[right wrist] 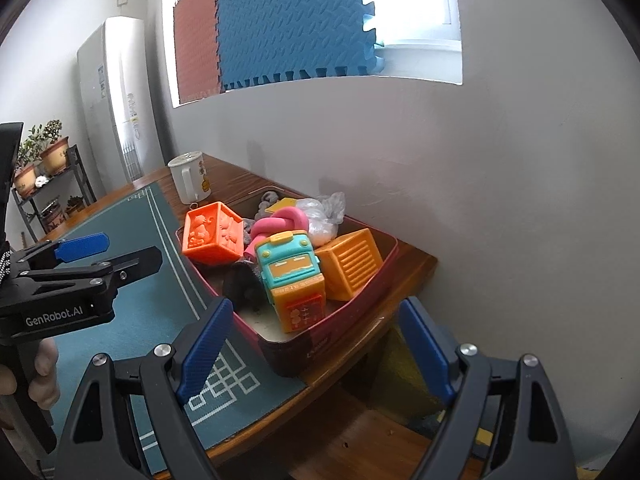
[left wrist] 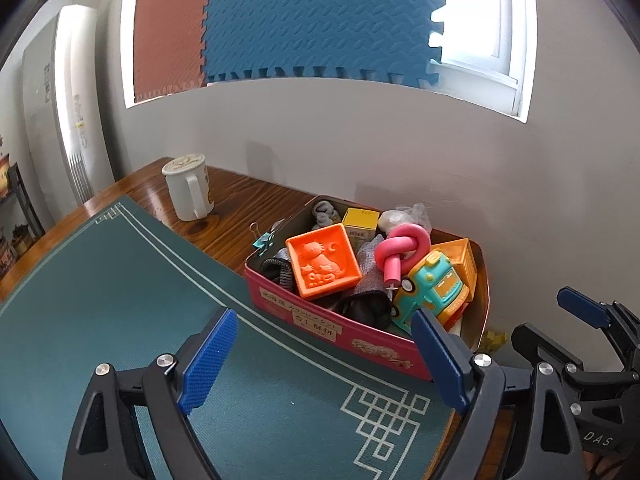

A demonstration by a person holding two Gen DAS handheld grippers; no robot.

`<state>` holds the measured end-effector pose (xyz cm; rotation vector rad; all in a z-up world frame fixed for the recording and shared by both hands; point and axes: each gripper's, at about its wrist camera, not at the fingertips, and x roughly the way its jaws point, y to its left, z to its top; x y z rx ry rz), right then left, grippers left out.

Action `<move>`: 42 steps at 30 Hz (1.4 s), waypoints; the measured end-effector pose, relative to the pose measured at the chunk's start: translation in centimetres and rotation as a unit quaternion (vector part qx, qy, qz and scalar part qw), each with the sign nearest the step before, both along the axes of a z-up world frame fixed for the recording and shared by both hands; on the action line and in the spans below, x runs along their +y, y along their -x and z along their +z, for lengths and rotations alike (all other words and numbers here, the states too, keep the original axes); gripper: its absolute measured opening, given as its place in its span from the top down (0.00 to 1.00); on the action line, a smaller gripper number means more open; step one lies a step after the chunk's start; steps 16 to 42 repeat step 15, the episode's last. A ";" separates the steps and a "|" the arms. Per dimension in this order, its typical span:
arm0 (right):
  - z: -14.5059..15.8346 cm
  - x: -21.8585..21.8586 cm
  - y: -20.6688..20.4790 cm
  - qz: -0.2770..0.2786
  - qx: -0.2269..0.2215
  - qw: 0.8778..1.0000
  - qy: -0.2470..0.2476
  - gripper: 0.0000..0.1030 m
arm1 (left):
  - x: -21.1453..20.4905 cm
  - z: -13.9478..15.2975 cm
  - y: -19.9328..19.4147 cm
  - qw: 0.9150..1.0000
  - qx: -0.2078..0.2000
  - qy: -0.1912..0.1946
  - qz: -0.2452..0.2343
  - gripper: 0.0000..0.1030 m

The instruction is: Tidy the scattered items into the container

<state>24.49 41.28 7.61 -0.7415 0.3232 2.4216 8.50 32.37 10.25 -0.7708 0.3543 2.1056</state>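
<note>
A pink tin box (left wrist: 344, 332) (right wrist: 352, 300) stands at the table's far right by the wall. It holds an orange cat cube (left wrist: 322, 262) (right wrist: 214, 234), a teal and orange toy truck (left wrist: 434, 286) (right wrist: 294, 276), an orange ribbed cube (right wrist: 350, 264), a pink knotted tube (left wrist: 402, 250) (right wrist: 280, 220), a yellow box (left wrist: 360, 220), dark socks and a plastic bag. A teal binder clip (left wrist: 262, 238) lies on the wood left of the box. My left gripper (left wrist: 324, 356) is open and empty, in front of the box. My right gripper (right wrist: 316, 352) is open and empty, over the box's near corner.
A white mug (left wrist: 188, 190) (right wrist: 190, 178) stands on the wooden table behind the green mat (left wrist: 120, 300) (right wrist: 140, 300). The wall runs close behind the box. The table edge (right wrist: 360, 344) drops off to the right of the box. An air conditioner and plant shelf stand far left.
</note>
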 end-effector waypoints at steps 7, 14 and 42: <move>-0.4 0.7 -0.1 -0.006 -0.001 1.000 0.004 0.15 | 0.8 -0.3 0.0 1.000 -0.004 0.010 0.000 0.12; -1.0 0.8 0.3 -0.002 -0.002 1.000 0.014 0.15 | 1.0 -0.8 0.1 1.000 -0.001 0.014 0.002 0.12; -1.1 0.8 0.4 -0.001 -0.002 1.000 0.014 0.15 | 0.9 -0.8 0.2 1.000 -0.001 0.014 0.004 0.12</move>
